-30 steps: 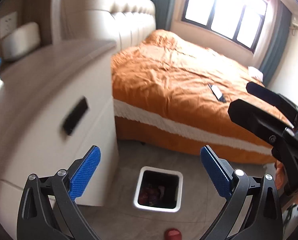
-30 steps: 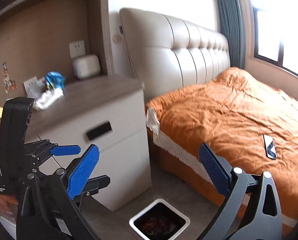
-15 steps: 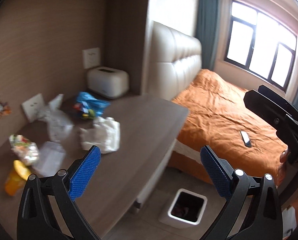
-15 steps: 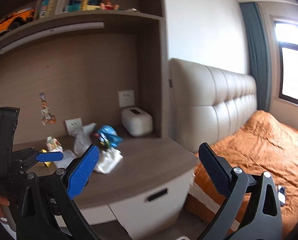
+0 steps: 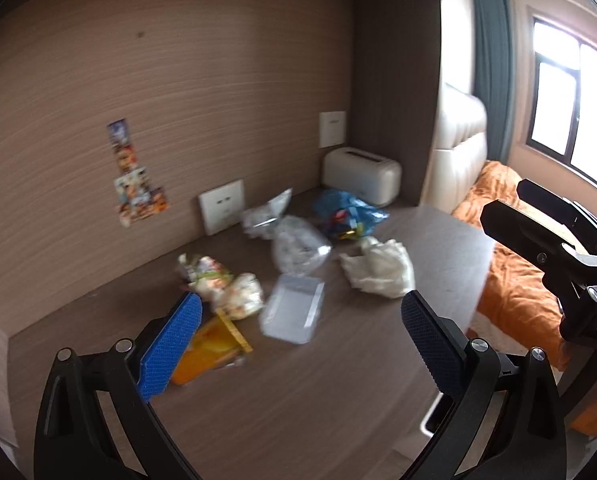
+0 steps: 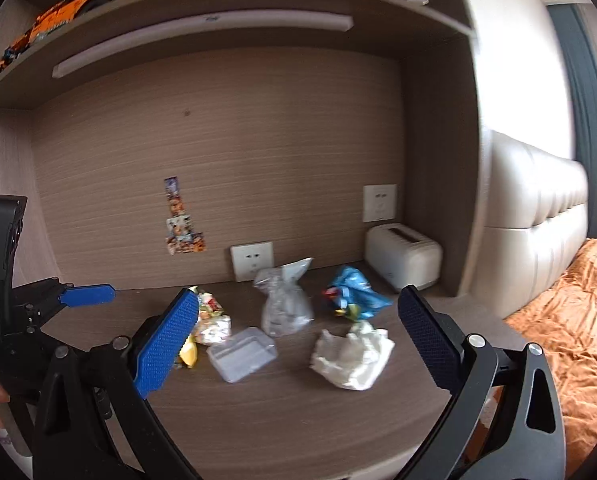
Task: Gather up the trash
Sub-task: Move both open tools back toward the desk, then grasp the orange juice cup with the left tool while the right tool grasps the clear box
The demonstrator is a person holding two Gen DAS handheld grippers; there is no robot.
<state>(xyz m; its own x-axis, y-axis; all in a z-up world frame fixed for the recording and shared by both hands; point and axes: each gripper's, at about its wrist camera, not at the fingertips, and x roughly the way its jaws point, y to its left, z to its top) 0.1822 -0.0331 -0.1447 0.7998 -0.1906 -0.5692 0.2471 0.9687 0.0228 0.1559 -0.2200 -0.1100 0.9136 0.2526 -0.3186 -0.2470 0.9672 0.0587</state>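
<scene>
Trash lies on the brown nightstand top (image 5: 298, 400): a crumpled white tissue (image 5: 380, 270) (image 6: 352, 354), a clear plastic box (image 5: 292, 314) (image 6: 242, 354), a clear plastic bag (image 5: 298, 244) (image 6: 284, 306), a blue wrapper (image 5: 348, 212) (image 6: 354, 294), a colourful snack wrapper (image 5: 222, 286) (image 6: 210, 318) and a yellow-orange packet (image 5: 208, 346). My left gripper (image 5: 298, 344) is open and empty above the near side of the pile. My right gripper (image 6: 298, 340) is open and empty, also facing the pile. A corner of the white bin (image 5: 432, 420) shows below the nightstand edge.
A white toaster-like box (image 5: 362, 176) (image 6: 402, 256) stands at the back right by the wall sockets (image 5: 222, 206). A shelf (image 6: 218, 4) with a toy car hangs overhead. The orange bed (image 6: 578, 320) lies to the right.
Both grippers swung up and left from the floor bin and bed to face the nightstand top; the trash pile is now centred and closer. Both stayed open.
</scene>
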